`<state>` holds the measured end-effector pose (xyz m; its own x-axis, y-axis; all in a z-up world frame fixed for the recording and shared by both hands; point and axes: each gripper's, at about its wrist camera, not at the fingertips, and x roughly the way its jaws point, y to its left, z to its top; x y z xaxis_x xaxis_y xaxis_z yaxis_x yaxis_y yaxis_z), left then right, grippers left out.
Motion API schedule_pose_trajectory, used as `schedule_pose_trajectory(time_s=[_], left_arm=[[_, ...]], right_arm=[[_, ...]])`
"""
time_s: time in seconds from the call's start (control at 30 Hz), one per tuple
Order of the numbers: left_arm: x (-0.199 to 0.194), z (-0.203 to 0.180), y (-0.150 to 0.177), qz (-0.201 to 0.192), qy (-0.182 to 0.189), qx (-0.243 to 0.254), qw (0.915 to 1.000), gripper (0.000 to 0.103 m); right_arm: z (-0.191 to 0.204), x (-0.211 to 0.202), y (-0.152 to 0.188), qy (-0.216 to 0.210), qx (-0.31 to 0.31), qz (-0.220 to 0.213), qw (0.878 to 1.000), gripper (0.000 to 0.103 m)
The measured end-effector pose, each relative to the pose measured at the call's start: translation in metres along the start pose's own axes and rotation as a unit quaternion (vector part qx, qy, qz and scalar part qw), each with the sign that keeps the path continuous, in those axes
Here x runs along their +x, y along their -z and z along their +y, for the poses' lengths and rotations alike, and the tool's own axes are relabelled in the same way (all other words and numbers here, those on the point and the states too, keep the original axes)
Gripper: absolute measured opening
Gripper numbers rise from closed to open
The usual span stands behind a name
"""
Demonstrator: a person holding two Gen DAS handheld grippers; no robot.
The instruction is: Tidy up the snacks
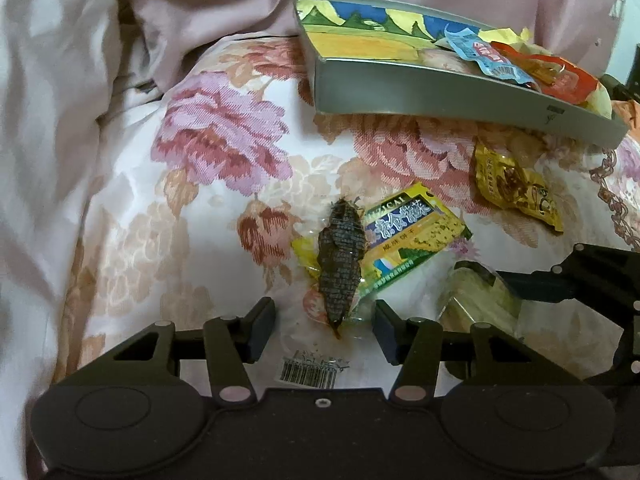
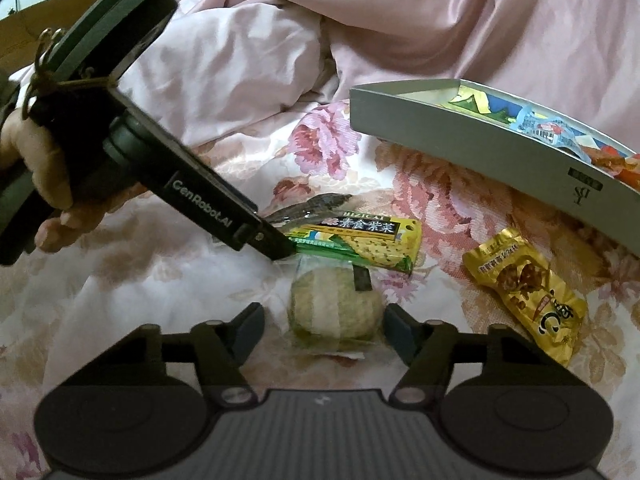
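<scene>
My left gripper (image 1: 325, 320) is open astride a clear packet holding a dark dried fish (image 1: 340, 264), with a gap on each side. That packet overlaps a yellow-green seaweed cracker packet (image 1: 412, 236). My right gripper (image 2: 324, 328) is open around a round pale pastry (image 2: 334, 308) in clear wrap; its right pad is close to the wrap and the left pad stands apart. A gold snack packet (image 2: 528, 292) lies to the right. Behind stands a grey tray (image 2: 460, 136) with several wrappers inside.
Everything lies on a flowered bedspread (image 1: 224, 148), with rumpled pink bedding (image 2: 440, 20) behind. A hand (image 2: 44, 184) holds the left gripper, which reaches in from the left in the right wrist view. The tray's near wall (image 1: 440, 92) rises just behind the packets.
</scene>
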<state>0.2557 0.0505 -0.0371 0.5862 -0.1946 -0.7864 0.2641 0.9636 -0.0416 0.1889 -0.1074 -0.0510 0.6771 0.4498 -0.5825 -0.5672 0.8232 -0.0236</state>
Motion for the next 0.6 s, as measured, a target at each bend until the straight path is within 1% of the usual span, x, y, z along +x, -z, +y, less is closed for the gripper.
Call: schedule_pose_trajectory(time_s=[0.2, 0.27, 0.37, 0.5, 0.6], left_arm=[[-0.008, -0.009, 0.008, 0.010, -0.020, -0.050, 0.9985, 0.055], [-0.010, -0.013, 0.011, 0.014, -0.026, -0.057, 0.9979, 0.055], [-0.014, -0.016, 0.015, 0.022, -0.031, -0.066, 0.9971, 0.055], [-0.022, -0.019, 0.020, 0.035, -0.037, -0.084, 0.9952, 0.055], [-0.027, -0.024, 0.026, 0.041, -0.041, -0.091, 0.9941, 0.055]], right_arm=[[-0.003, -0.001, -0.001, -0.004, 0.013, 0.003, 1.000, 0.061], [-0.003, -0.001, -0.002, -0.004, 0.013, 0.008, 1.000, 0.061], [-0.001, 0.001, -0.006, 0.000, -0.005, 0.032, 0.999, 0.060], [0.001, -0.002, -0.007, 0.004, -0.025, 0.044, 0.999, 0.059], [0.001, -0.001, -0.008, 0.002, -0.037, 0.058, 0.998, 0.054]])
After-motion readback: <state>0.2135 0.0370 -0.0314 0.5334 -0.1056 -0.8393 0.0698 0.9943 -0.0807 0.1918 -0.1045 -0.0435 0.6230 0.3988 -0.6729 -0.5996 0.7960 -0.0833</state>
